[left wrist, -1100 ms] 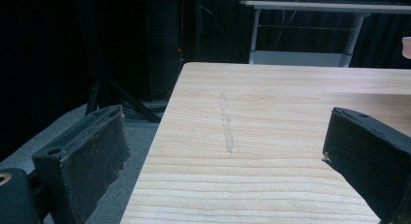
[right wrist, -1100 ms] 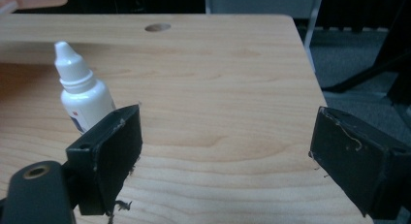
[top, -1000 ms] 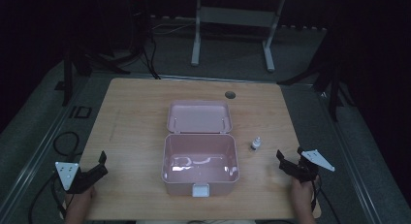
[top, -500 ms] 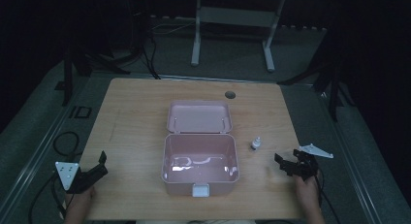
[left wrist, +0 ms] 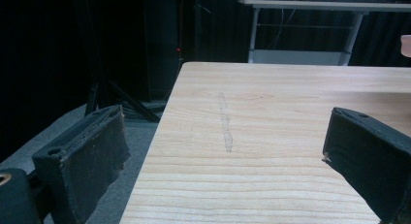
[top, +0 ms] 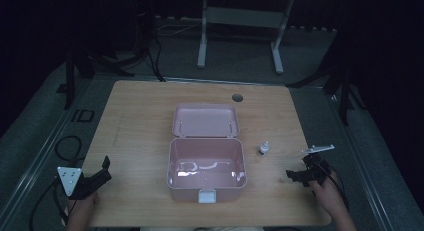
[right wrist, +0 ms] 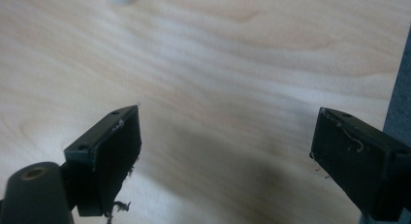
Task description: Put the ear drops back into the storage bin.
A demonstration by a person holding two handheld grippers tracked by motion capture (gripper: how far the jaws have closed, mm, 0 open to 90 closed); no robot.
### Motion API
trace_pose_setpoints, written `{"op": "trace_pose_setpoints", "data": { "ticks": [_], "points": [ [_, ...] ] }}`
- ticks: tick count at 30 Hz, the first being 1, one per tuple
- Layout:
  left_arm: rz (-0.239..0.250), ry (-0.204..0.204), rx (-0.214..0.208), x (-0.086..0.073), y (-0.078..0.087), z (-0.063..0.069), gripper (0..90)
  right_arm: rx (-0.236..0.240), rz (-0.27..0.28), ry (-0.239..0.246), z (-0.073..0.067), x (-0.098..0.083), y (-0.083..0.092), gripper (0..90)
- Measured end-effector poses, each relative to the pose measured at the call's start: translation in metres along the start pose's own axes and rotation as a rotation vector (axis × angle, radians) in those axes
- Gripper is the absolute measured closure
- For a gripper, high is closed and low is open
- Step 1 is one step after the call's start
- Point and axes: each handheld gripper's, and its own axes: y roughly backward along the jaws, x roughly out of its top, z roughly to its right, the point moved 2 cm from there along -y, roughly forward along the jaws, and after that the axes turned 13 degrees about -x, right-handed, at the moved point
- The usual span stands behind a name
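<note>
Two hand-held grippers are seen spread and empty. The right hand-held gripper (top: 300, 175) has been swung inward and tipped toward the counter (top: 140, 116), nearer the small bottle (top: 263, 149) beside the open pink box (top: 206, 163); a pick-up seems intended. The left hand-held gripper (top: 97, 176) has stayed put.

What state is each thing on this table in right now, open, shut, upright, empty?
Pink plastic box: open, lid laid back flat, empty.
Small white bottle: upright, capped, right of the box.
Left gripper: open, holding nothing.
Right gripper: open, holding nothing, pointed down at the wooden table.
</note>
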Motion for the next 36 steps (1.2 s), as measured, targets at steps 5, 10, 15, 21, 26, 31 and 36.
{"op": "trace_pose_setpoints", "data": {
  "ticks": [5, 10, 15, 21, 26, 31, 36],
  "points": [
    [0.0, 0.0, -0.001, 0.0, 0.0, 0.0, 2.4, 0.043, -0.134, 0.069, -0.004, 0.0, -0.001, 10.5],
    [0.001, 0.002, -0.01, 0.0, 0.0, 0.0, 2.4, 0.072, -0.263, 0.154, -0.011, 0.0, 0.002, 10.4],
    [0.001, 0.002, -0.01, 0.0, 0.0, 0.0, 2.3, 0.068, -0.344, 0.2, -0.013, 0.0, 0.003, 10.5],
    [0.001, 0.0, -0.01, 0.0, 0.0, 0.0, 2.4, 0.074, -0.434, 0.247, -0.016, 0.001, 0.005, 10.5],
    [0.001, 0.0, -0.009, 0.0, 0.0, 0.0, 2.4, 0.09, -0.458, 0.262, -0.019, 0.0, 0.004, 10.5],
    [0.001, 0.0, -0.007, 0.0, 0.0, 0.0, 2.4, 0.115, -0.44, 0.243, -0.019, 0.003, 0.004, 10.5],
    [0.001, 0.002, -0.009, 0.0, 0.0, 0.0, 2.4, 0.106, -0.423, 0.217, -0.014, 0.009, 0.003, 13.8]
  ]
}}
